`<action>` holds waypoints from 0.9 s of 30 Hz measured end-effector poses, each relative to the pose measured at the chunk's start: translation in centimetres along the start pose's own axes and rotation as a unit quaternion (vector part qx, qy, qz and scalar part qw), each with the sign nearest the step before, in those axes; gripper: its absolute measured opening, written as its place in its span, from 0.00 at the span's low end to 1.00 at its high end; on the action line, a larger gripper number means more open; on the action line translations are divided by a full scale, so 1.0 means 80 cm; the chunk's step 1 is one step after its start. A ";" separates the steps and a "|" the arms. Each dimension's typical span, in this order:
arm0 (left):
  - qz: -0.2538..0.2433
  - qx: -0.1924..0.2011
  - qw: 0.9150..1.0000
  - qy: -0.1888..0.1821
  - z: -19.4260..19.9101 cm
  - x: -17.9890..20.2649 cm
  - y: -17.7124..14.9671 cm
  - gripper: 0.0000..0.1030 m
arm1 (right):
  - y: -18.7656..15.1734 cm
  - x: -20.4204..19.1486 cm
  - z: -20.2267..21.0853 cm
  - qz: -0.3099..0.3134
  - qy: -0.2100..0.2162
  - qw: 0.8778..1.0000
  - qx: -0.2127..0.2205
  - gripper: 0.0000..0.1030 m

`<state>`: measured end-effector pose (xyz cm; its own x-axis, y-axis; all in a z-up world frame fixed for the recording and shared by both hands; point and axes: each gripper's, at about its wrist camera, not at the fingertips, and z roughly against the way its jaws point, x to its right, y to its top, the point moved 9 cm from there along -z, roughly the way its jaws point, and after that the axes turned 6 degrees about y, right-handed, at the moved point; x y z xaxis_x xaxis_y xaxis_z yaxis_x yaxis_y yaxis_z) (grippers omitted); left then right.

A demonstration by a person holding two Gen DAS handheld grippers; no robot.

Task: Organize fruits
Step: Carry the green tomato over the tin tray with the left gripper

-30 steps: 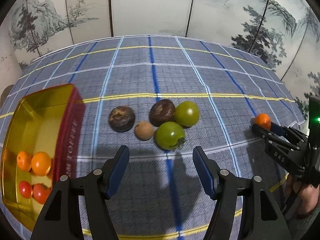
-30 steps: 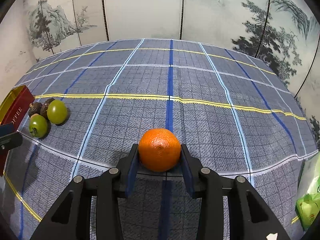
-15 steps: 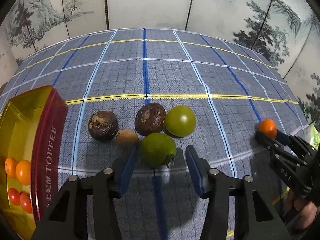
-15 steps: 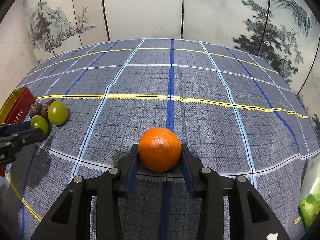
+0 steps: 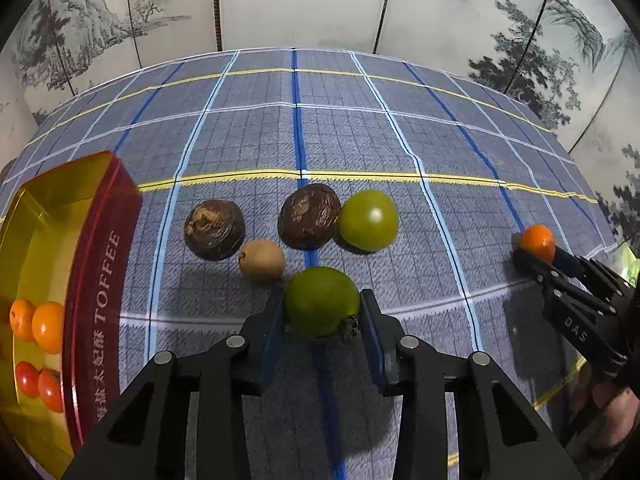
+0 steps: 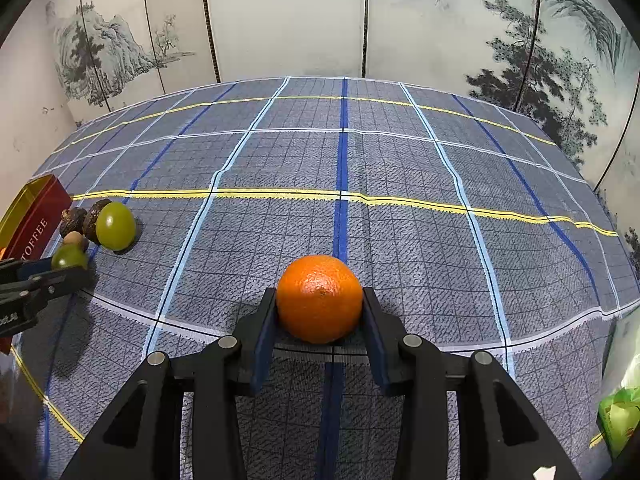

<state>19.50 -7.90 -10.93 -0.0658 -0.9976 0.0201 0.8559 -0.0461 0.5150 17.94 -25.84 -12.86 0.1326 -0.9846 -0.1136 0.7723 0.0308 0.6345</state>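
My left gripper [image 5: 322, 312] is shut on a green tomato [image 5: 320, 304] resting on the checked cloth. Just beyond it lie a second green tomato [image 5: 369, 220], two dark brown wrinkled fruits [image 5: 309, 216] [image 5: 215, 229] and a small tan fruit [image 5: 262, 260]. A red and gold toffee tin [image 5: 100, 280] at the left holds two oranges [image 5: 38, 326] and two red tomatoes [image 5: 38, 382]. My right gripper [image 6: 320, 312] is shut on an orange [image 6: 319, 298] low over the cloth. It also shows at the right of the left wrist view [image 5: 538, 242].
The blue checked tablecloth [image 6: 400, 168] covers the whole table, and painted screen panels stand behind it. A green packet [image 6: 620, 416] lies at the right edge. In the right wrist view the left gripper [image 6: 60, 268] and the fruit cluster sit far left.
My left gripper moved forward onto the near green tomato and closed on it. My right gripper still holds the orange in about the same place.
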 end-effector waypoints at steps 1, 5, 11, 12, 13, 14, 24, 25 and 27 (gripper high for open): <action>-0.001 0.000 1.000 0.000 0.002 0.000 -0.001 0.36 | 0.000 0.000 0.000 0.000 -0.001 1.000 0.000 0.36; -0.005 0.007 1.000 0.003 0.017 -0.006 -0.005 0.36 | 0.000 0.000 0.000 0.001 -0.002 1.000 -0.001 0.36; -0.007 0.020 1.000 0.017 0.040 -0.022 -0.009 0.36 | 0.000 0.001 0.000 0.003 -0.004 1.000 -0.001 0.36; -0.006 0.023 1.000 0.017 0.045 -0.024 -0.009 0.36 | 0.000 0.000 0.000 0.003 -0.005 1.000 -0.001 0.36; -0.005 0.027 0.999 0.018 0.050 -0.029 -0.010 0.36 | 0.000 0.000 0.000 0.004 -0.005 1.000 -0.001 0.36; -0.003 0.028 0.999 0.019 0.054 -0.032 -0.011 0.36 | 0.000 0.000 0.000 0.004 -0.006 1.000 -0.001 0.36; 0.008 0.053 0.998 0.044 0.092 -0.079 -0.015 0.36 | -0.001 -0.001 0.000 0.004 -0.007 1.000 -0.001 0.36; 0.010 0.057 0.997 0.049 0.097 -0.086 -0.016 0.36 | -0.001 -0.001 0.000 0.004 -0.007 1.000 -0.001 0.36; 0.013 0.063 0.996 0.056 0.104 -0.098 -0.017 0.36 | -0.001 -0.001 0.000 0.004 -0.006 1.000 -0.001 0.36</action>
<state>14.59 0.42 -4.64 0.0193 -0.9981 -0.0580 0.7848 -0.0208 0.6194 17.90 -25.74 -12.90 0.1312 -0.9864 -0.0991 0.7725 0.0390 0.6338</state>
